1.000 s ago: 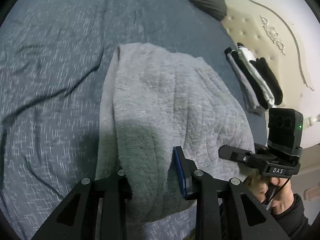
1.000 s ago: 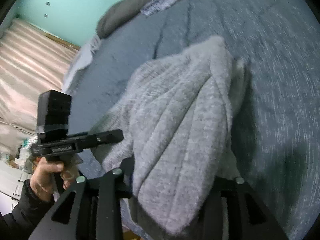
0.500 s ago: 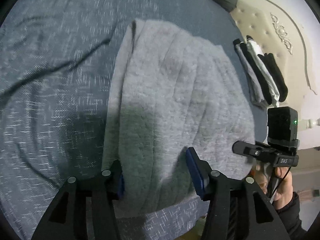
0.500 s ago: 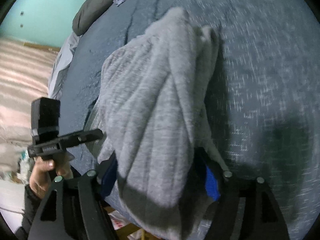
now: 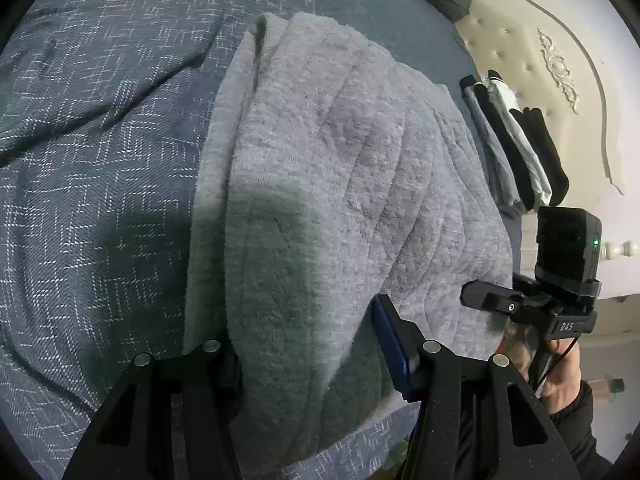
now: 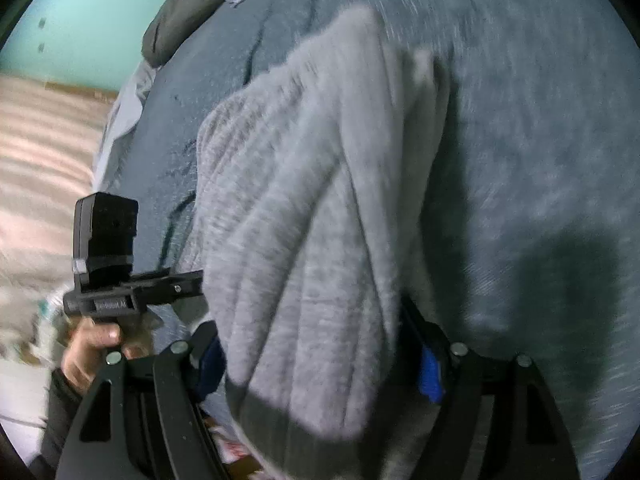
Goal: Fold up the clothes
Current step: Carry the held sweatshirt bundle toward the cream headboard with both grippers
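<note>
A folded light grey knit garment (image 5: 340, 180) lies on the blue-grey bedspread (image 5: 100, 160) near the bed's edge. Its near end runs between the jaws of my left gripper (image 5: 310, 344), which stands open, and a gap shows beside the blue pad (image 5: 390, 348). The right wrist view shows the same garment (image 6: 312, 200) blurred. Its other near corner lies between the wide-open jaws of my right gripper (image 6: 320, 356), whose blue pads (image 6: 430, 376) stand at either side of the cloth. Each view also shows the other gripper at the garment's side.
A stack of folded black, white and grey clothes (image 5: 512, 144) lies by the cream headboard (image 5: 560, 60). A dark pillow (image 6: 176, 20) sits at the far end of the bed. The bed's edge runs just under both grippers. A person's hand (image 6: 92, 344) holds each handle.
Both grippers were shut on the garment's near end and have opened. The garment has sunk onto the bed, and the left gripper has come down with it.
</note>
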The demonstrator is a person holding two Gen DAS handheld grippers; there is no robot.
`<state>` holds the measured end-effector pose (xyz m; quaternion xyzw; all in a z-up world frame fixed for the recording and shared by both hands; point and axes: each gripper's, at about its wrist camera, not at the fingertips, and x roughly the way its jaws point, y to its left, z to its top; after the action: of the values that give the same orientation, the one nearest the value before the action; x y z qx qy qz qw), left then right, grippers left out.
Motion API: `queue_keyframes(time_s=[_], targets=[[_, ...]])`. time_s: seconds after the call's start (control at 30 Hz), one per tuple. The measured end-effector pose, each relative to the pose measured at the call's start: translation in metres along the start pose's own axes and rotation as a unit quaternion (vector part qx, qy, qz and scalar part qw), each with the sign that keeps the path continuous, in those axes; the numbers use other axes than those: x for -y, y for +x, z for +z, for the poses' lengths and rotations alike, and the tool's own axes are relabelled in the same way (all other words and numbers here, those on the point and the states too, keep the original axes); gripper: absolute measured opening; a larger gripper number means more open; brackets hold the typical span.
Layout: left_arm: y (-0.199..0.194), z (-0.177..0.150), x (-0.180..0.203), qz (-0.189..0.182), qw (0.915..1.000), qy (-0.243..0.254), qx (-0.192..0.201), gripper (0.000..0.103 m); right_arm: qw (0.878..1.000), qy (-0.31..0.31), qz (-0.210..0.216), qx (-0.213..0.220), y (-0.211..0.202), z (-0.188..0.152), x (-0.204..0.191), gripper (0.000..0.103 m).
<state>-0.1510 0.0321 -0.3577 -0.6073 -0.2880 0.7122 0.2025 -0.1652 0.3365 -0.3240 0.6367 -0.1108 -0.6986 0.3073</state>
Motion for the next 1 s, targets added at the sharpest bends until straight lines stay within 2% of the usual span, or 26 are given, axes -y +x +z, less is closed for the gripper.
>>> queue_keyframes(time_s=[0.07, 0.17, 0.27, 0.47, 0.5, 0.6, 0.73, 0.83, 1.0], targets=[[0.0, 0.001, -0.001, -0.001, 1.0, -0.001, 0.001, 0.057, 1.0, -0.014, -0.014, -0.008, -0.001, 0.001, 0.0, 0.077], [-0.001, 0.0, -0.002, 0.0, 1.0, 0.0, 0.001, 0.057, 1.0, -0.014, -0.021, -0.013, 0.006, 0.002, 0.002, 0.087], [-0.001, 0.001, -0.002, 0.0, 1.0, 0.003, 0.0, 0.057, 1.0, 0.007, -0.003, -0.016, 0.016, 0.003, 0.01, 0.095], [0.008, 0.006, 0.004, 0.006, 0.9999, 0.01, -0.003, 0.057, 1.0, 0.006, 0.014, -0.006, 0.022, 0.003, 0.013, 0.094], [0.008, 0.007, 0.004, 0.006, 0.9999, 0.011, -0.003, 0.057, 1.0, 0.002, 0.016, -0.005, 0.023, 0.003, 0.012, 0.09], [0.006, 0.006, 0.001, 0.006, 0.9999, 0.016, -0.001, 0.057, 0.999, -0.002, 0.032, -0.005, 0.025, 0.003, 0.009, 0.066], [0.009, 0.008, 0.004, 0.004, 0.9998, 0.022, -0.002, 0.05, 0.999, -0.01, 0.037, -0.006, 0.028, 0.002, 0.004, 0.055], [0.01, 0.01, 0.009, 0.001, 0.9997, 0.025, -0.001, 0.043, 0.999, -0.012, 0.042, -0.002, 0.027, 0.002, 0.002, 0.05], [0.002, 0.013, 0.021, 0.012, 0.9992, 0.037, 0.007, 0.038, 0.999, -0.021, 0.048, 0.014, 0.021, 0.004, -0.015, 0.044]])
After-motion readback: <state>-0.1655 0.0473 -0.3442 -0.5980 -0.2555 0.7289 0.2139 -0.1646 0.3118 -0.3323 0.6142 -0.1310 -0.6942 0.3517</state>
